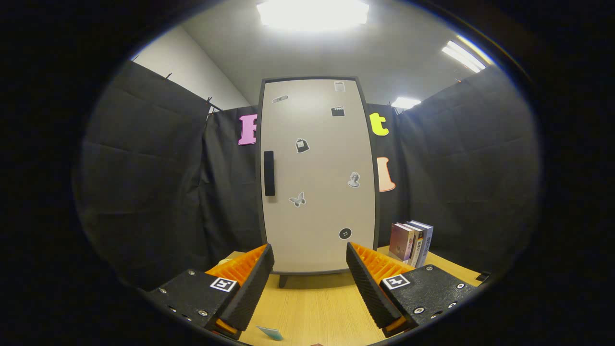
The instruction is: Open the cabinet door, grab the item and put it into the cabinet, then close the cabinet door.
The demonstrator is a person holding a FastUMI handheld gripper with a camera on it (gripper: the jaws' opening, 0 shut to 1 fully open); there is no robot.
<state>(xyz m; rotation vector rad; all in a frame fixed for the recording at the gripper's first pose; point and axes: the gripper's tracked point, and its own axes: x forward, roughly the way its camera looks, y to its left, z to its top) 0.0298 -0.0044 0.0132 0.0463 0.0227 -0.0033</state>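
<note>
Dead centre of the frame stands one cabinet (317,178), tall and pale, its single door (322,144) shut flat against the dark frame. One black vertical handle (269,173) sits on the door's left edge, about halfway up. Seven stickers (302,145) are scattered over the door, a butterfly (297,199) left of centre and a round button one (345,233) low down among them. The cabinet stands on the wooden bench (317,302) on short dark feet.

At the bottom of the frame the tongs (310,269) are spread wide with nothing between them, just bare bench, their two fingers (252,283) framing the cabinet's lower part. To the lower right of the cabinet, beyond the right finger, a small row of books (411,241) stands upright on the bench, four or so, close against each other. At the very bottom edge, a small teal scrap (269,332) lies on the bench between the fingers' bases. Three ceiling lights (312,12) glow across the top.
</note>
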